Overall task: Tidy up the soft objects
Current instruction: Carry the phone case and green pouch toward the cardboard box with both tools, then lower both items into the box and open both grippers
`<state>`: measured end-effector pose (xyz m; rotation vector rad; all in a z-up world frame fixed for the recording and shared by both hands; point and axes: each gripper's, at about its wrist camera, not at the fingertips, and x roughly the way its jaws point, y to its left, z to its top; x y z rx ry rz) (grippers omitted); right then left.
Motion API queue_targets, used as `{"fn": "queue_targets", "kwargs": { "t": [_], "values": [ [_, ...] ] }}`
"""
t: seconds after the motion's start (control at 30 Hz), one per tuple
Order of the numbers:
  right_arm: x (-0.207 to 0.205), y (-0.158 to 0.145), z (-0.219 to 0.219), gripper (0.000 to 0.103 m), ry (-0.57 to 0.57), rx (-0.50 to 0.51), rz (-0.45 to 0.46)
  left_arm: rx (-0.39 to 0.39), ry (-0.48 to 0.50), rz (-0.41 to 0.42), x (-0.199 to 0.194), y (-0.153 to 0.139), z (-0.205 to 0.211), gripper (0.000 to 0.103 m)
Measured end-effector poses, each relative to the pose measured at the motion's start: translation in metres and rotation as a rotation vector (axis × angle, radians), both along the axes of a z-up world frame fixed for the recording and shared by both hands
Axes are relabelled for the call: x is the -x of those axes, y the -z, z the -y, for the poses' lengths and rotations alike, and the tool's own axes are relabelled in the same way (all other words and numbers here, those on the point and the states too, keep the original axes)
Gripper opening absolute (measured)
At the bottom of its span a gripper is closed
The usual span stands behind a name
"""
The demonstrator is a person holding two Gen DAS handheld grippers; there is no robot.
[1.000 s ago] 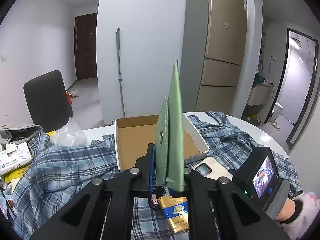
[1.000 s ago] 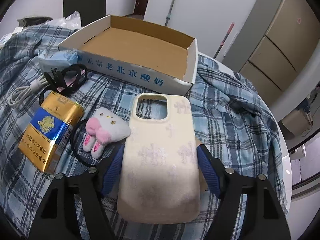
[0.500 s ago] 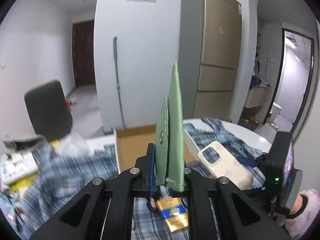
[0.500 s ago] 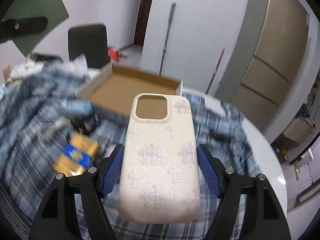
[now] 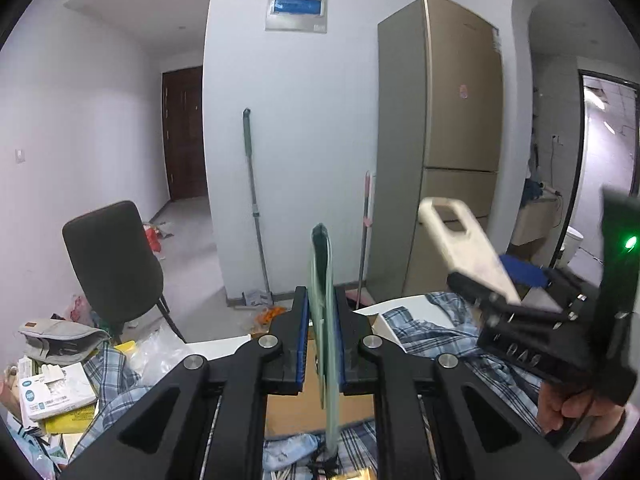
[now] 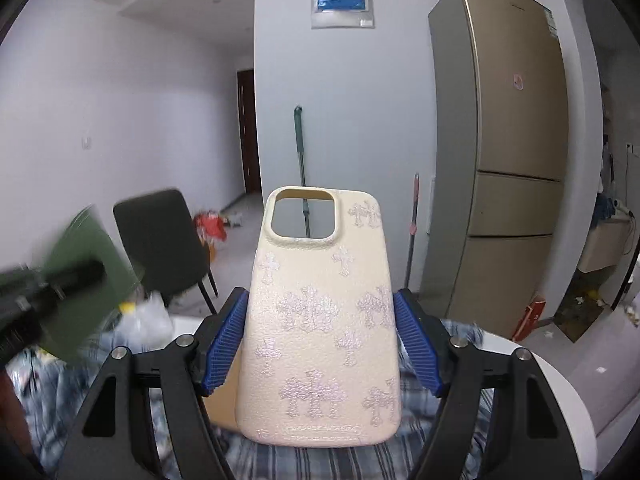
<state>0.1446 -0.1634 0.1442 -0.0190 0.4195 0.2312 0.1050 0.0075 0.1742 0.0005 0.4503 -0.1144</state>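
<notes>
The left gripper (image 5: 322, 340) has its jaws drawn narrow on a thin green pouch (image 5: 325, 320), which stands on edge between the blue pads (image 5: 303, 344) and rises well above the jaw tips; its lower edge hangs below them. In the right wrist view the same pouch (image 6: 86, 280) shows as a blurred green sheet off to the left of the right jaws.

The right gripper (image 6: 320, 336) holds a cream phone case (image 6: 320, 320) flat between its jaws, pads (image 6: 222, 340) pressing both long sides. The case carries pale embossed crosses, and its camera cut-out points away from the jaws, past their tips. From the left wrist view the phone case (image 5: 464, 240) is raised up and to the right of the left jaws.

Below and behind both pairs of jaws lies an open cardboard box (image 5: 308, 412) on a blue checked cloth (image 5: 424, 332) that covers the worktop (image 6: 560, 392). Beyond the jaws stand a dark chair (image 5: 112, 256) and a tall fridge (image 5: 452, 152).
</notes>
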Motion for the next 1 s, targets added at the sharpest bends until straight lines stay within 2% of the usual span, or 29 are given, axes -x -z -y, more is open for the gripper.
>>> {"fn": "queue_targets", "kwargs": {
  "t": [0.1,0.2,0.43,0.6,0.8,1.0],
  "values": [
    [-0.019,0.002,-0.005,0.072,0.006,-0.048,-0.018,0.004,-0.008,-0.045,-0.024,0.013,-0.003,0.011],
    [-0.035,0.016,-0.014,0.072,0.008,-0.044,-0.045,0.036,-0.009,-0.112,-0.049,0.037,-0.009,0.011],
    [-0.062,0.075,-0.028,0.072,-0.017,-0.027,-0.148,0.048,-0.014,-0.207,-0.088,0.091,-0.016,0.011],
    [-0.08,0.115,-0.033,0.072,-0.05,-0.036,-0.255,0.046,-0.013,-0.287,-0.109,0.131,-0.02,0.011],
    [-0.087,0.143,-0.039,0.072,-0.062,-0.013,-0.291,0.037,-0.008,-0.348,-0.12,0.16,-0.02,0.011],
    [-0.09,0.157,-0.044,0.072,-0.088,-0.015,-0.319,0.046,-0.025,-0.395,-0.123,0.172,-0.021,0.011]
  ]
}}
